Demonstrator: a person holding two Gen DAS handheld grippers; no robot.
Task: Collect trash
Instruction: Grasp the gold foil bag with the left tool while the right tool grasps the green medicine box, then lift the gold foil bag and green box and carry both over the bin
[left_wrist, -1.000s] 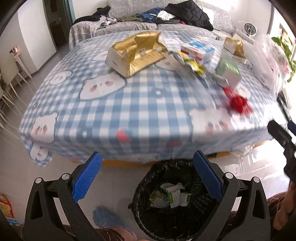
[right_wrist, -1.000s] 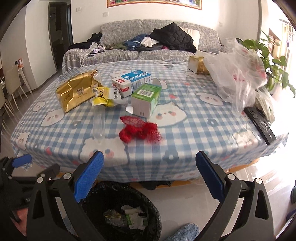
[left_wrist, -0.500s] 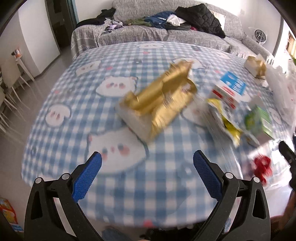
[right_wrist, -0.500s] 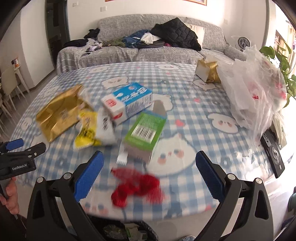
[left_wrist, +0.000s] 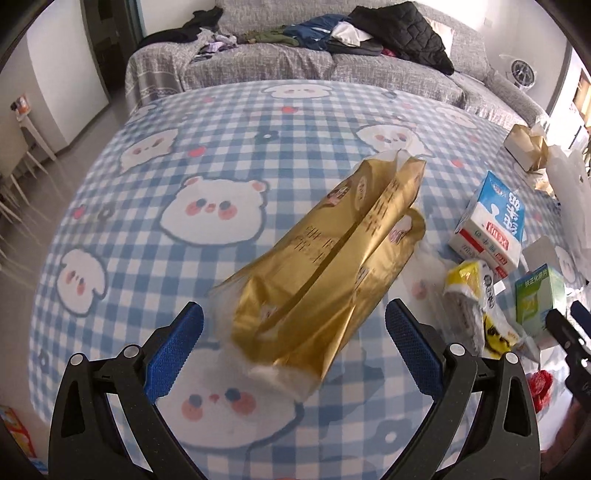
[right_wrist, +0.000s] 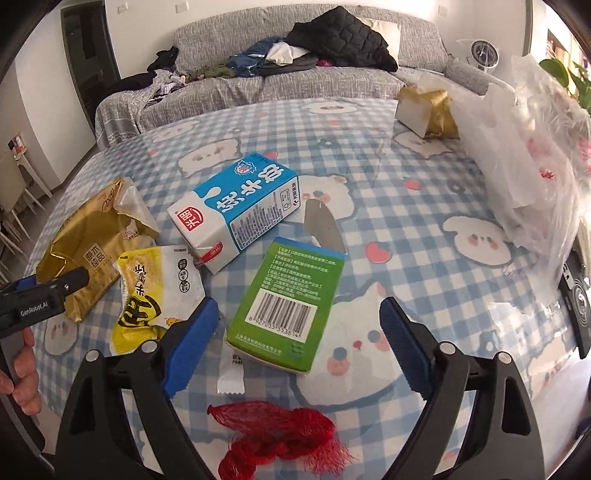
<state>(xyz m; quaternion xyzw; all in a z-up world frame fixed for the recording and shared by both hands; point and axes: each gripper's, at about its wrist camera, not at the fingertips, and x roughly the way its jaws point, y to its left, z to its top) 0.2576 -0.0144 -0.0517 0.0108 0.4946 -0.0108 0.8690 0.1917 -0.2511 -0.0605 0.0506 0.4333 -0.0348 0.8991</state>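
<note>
A crumpled gold tissue pack (left_wrist: 325, 266) lies on the blue checked tablecloth (left_wrist: 184, 155), its near end between the wide jaws of my open left gripper (left_wrist: 293, 347), pads clear of it. In the right wrist view a green carton (right_wrist: 291, 299) lies flat between the blue pads of my right gripper (right_wrist: 295, 343), whose jaws are closing without touching it. Around it lie a blue milk carton (right_wrist: 236, 206), a yellow snack wrapper (right_wrist: 151, 291), a small white sachet (right_wrist: 231, 376) and a red mesh net (right_wrist: 277, 432). The left gripper's tip (right_wrist: 44, 291) shows over the gold pack (right_wrist: 88, 251).
A second gold tissue pack (right_wrist: 424, 107) and clear plastic bags (right_wrist: 528, 155) sit at the table's far right. A dark remote (right_wrist: 580, 295) lies at the right edge. A grey sofa (right_wrist: 295, 77) piled with clothes stands behind the table. White chairs (left_wrist: 22, 162) stand at left.
Both grippers have moved from over the black bin forward above the table. The gold pack now lies between the left jaws, the green carton between the right jaws, which have narrowed a little.
</note>
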